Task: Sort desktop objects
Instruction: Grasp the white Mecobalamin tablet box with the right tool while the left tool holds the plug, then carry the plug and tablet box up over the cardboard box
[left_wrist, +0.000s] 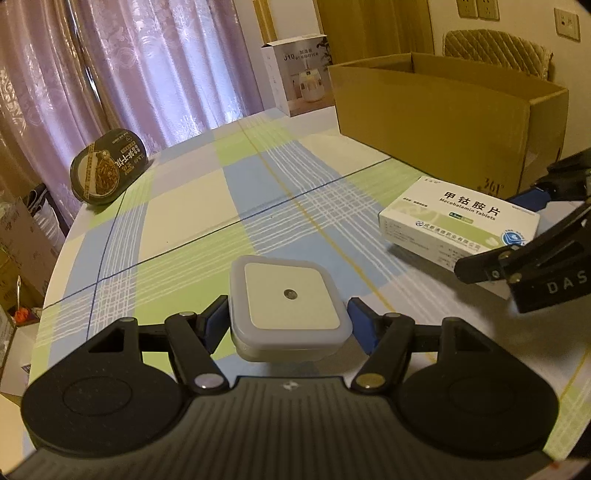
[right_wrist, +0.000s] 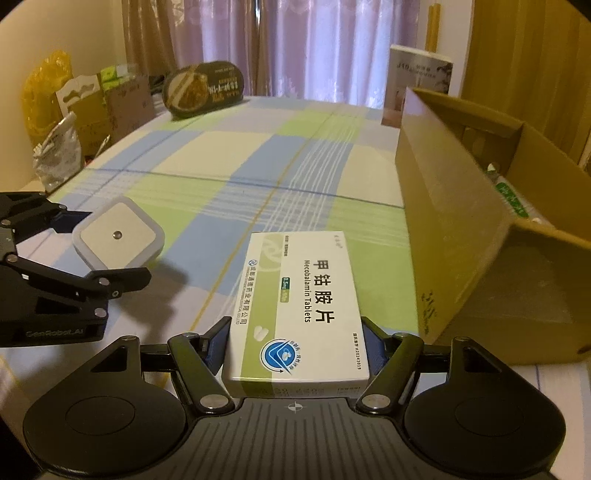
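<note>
Tablet box: grasped by the right hand-held gripper; seems lifted just above the surface, left of the cardboard box
Night light: clenched in the left hand-held gripper; also seems raised
Done: something green-labelled already lies in the cardboard box
Left: both held items to deposit, probably; food tub at far left untouched

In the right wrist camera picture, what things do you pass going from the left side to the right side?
Left tool → square white night light → pill box in the right tool → big cardboard box.
</note>
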